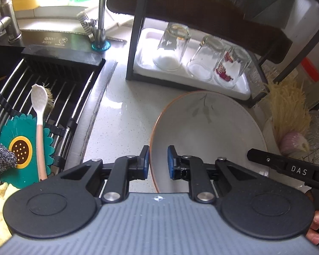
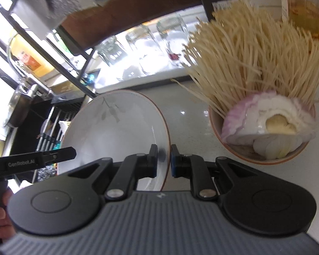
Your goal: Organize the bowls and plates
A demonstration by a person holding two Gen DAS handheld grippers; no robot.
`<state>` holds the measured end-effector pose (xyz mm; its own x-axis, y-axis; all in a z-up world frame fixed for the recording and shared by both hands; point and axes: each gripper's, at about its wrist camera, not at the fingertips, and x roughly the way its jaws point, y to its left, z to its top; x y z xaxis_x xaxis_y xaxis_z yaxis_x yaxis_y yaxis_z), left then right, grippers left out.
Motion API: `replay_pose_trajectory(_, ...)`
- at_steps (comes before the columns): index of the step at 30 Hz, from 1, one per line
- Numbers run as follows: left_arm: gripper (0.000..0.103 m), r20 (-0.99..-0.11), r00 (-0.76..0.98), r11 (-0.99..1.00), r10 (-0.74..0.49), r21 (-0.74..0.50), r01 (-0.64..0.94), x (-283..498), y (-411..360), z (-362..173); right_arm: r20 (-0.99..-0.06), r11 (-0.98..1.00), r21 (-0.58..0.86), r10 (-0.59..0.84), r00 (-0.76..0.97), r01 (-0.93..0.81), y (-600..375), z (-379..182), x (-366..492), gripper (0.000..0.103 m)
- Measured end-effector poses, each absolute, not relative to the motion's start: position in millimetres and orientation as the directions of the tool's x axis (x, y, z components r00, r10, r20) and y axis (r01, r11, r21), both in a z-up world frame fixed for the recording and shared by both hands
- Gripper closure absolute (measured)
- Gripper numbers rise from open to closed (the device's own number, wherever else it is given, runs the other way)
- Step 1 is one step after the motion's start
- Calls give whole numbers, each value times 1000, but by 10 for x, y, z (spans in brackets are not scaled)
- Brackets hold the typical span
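A white plate with an orange rim and a grey leaf print is held between my two grippers above the counter. My left gripper straddles its left rim; a gap shows between the pads and the rim. My right gripper is shut on the plate at its right rim. A bowl with orange rim holds dry noodles and a cut onion, right of the plate; it also shows in the left wrist view.
A black dish rack stands behind, with three upturned glasses on its white tray. The sink with a roll-up rack, brush, sunflower mat and scrubber lies left. Faucets and bottles stand at the back.
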<state>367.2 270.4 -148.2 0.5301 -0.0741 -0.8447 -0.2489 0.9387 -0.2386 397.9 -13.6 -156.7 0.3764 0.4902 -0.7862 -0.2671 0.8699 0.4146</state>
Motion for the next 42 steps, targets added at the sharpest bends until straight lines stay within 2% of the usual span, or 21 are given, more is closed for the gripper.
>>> replay_pose_trajectory(11, 83, -811, 577, 944, -98, -259, -204, 3531, 2638, -935, -761, 875, 409, 484, 431, -260, -281, -980, 3717, 88)
replay_pose_trajectory(19, 83, -801, 585, 963, -125, -239, -121, 3522, 2454, -792, -745, 893, 398, 447, 495, -208, -446, -801, 3498, 88)
replay_pose_trajectory(25, 83, -809, 564, 961, -166, -261, -93, 3465, 2347, -809, -727, 892, 425, 437, 529, -153, -639, -796, 3334, 88)
replay_pose_trajectory(35, 83, -812, 528, 958, -249, -288, 10, 3299, 2067, -942, -782, 928, 367, 346, 518, -66, -877, -920, 2961, 88)
replay_pose_trajectory(42, 83, -810, 512, 956, -286, -281, 88, 3282, 1833, -986, -789, 921, 390, 338, 513, -7, -1118, -1053, 2716, 88)
